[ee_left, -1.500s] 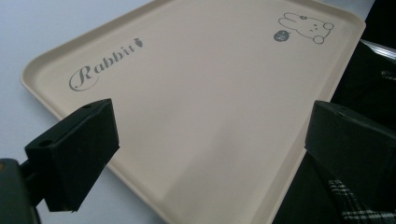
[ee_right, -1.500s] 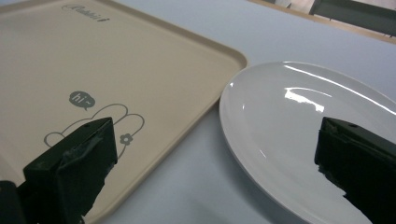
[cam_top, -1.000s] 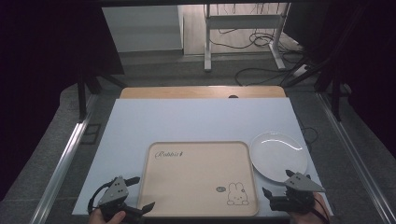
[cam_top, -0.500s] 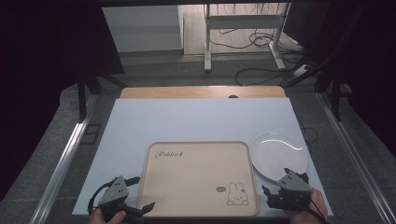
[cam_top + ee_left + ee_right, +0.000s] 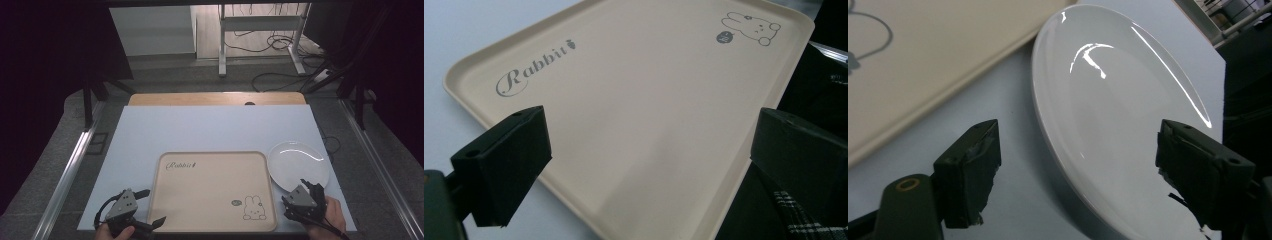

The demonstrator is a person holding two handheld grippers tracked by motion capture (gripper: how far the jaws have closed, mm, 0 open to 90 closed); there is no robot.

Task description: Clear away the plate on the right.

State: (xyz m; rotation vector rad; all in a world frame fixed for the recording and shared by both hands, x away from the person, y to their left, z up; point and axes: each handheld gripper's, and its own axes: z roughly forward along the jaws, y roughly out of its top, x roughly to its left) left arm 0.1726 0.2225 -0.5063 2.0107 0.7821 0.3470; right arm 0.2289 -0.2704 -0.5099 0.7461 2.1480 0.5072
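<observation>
- Dark floor with loose cables surrounds your white table (image 5: 210, 130), and a wooden board's edge shows along its far side.
- Your beige tray (image 5: 216, 192), printed with "Rabbit" and a small bunny, lies flat near the table's front edge.
- Just right of it sits the white plate (image 5: 298, 163), close beside the tray's rim.
- Your right gripper (image 5: 306, 196) hovers at the plate's near edge; its jaws have just been closing but stand apart, the plate's rim between them, pads not pressing on it.
- Your left gripper (image 5: 150, 225) rests by the tray's front left corner, jaws wide, holding nothing.
</observation>
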